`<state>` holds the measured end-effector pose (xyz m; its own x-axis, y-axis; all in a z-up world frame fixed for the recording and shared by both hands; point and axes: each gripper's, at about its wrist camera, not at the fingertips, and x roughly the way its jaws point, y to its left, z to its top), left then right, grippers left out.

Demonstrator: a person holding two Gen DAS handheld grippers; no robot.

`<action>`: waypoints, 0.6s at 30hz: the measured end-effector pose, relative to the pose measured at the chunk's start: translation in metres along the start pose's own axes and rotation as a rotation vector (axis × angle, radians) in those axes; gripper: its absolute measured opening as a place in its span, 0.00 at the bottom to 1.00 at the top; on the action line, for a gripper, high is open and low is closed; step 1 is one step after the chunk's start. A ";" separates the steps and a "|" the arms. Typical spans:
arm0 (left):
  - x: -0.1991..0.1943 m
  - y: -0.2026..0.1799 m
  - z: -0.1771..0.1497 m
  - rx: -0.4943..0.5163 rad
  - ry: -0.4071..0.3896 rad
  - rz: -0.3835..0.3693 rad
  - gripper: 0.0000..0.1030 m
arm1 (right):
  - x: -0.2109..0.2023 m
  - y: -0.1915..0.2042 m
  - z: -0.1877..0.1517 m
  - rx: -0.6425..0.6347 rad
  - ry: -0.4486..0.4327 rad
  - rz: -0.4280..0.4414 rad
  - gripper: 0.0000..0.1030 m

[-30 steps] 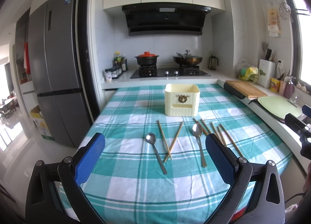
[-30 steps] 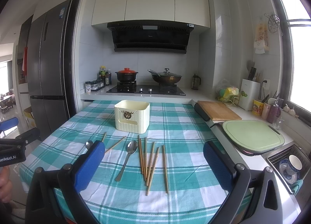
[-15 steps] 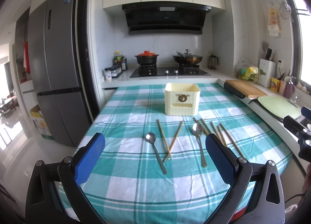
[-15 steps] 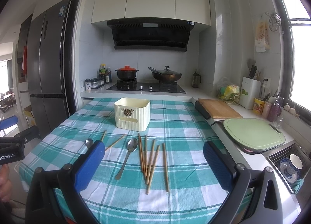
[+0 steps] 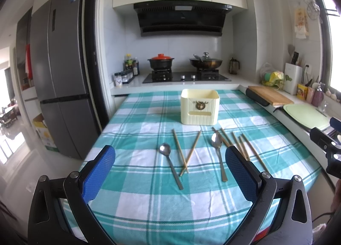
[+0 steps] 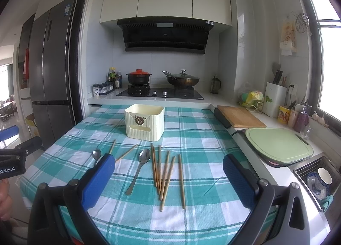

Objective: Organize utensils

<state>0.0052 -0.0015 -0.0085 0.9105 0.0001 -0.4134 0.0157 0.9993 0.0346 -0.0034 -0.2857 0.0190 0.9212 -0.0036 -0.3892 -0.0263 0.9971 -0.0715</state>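
A cream utensil holder (image 5: 200,107) (image 6: 145,122) stands upright on the teal checked tablecloth (image 5: 149,198) (image 6: 202,136). In front of it lie two metal spoons (image 5: 170,166) (image 5: 218,151), a crossed pair of wooden chopsticks (image 5: 185,152) and several more chopsticks (image 6: 164,172) fanned out to the right. In the right wrist view one spoon (image 6: 138,168) lies left of the fan and the other spoon (image 6: 96,155) sits partly behind my finger. My left gripper (image 5: 170,175) hovers open near the table's front edge, nothing between its blue pads. My right gripper (image 6: 168,179) is open too, above the chopstick fan.
A wooden board (image 6: 239,116) and a green cutting board (image 6: 277,143) lie on the counter to the right, with a sink (image 6: 319,178) holding dishes. The stove (image 6: 159,91) carries two pots beyond the table. A grey fridge (image 5: 57,96) stands left.
Both views have hardly changed; the right gripper has tilted slightly, so the scene sits a little lower in its view. Nothing on the table moved.
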 end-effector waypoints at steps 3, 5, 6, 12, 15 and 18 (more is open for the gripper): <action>0.001 0.000 -0.002 0.000 0.001 0.000 1.00 | 0.002 -0.001 -0.001 -0.001 0.007 0.000 1.00; 0.001 0.000 -0.001 -0.001 0.002 0.000 1.00 | 0.003 -0.001 -0.001 -0.001 0.011 0.000 1.00; 0.002 0.000 -0.003 -0.002 0.004 -0.001 1.00 | 0.004 0.000 -0.002 -0.001 0.013 0.000 1.00; 0.008 0.000 -0.008 -0.005 0.018 -0.006 1.00 | 0.006 0.002 -0.002 -0.001 0.019 -0.004 1.00; 0.010 -0.001 -0.008 0.000 0.021 -0.007 1.00 | 0.009 0.002 -0.003 -0.002 0.027 -0.003 1.00; 0.012 -0.001 -0.007 0.006 0.027 -0.006 1.00 | 0.012 0.003 -0.004 -0.003 0.036 -0.005 1.00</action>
<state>0.0132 -0.0027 -0.0201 0.8987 -0.0052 -0.4385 0.0240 0.9990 0.0374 0.0059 -0.2834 0.0106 0.9067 -0.0111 -0.4217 -0.0231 0.9968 -0.0760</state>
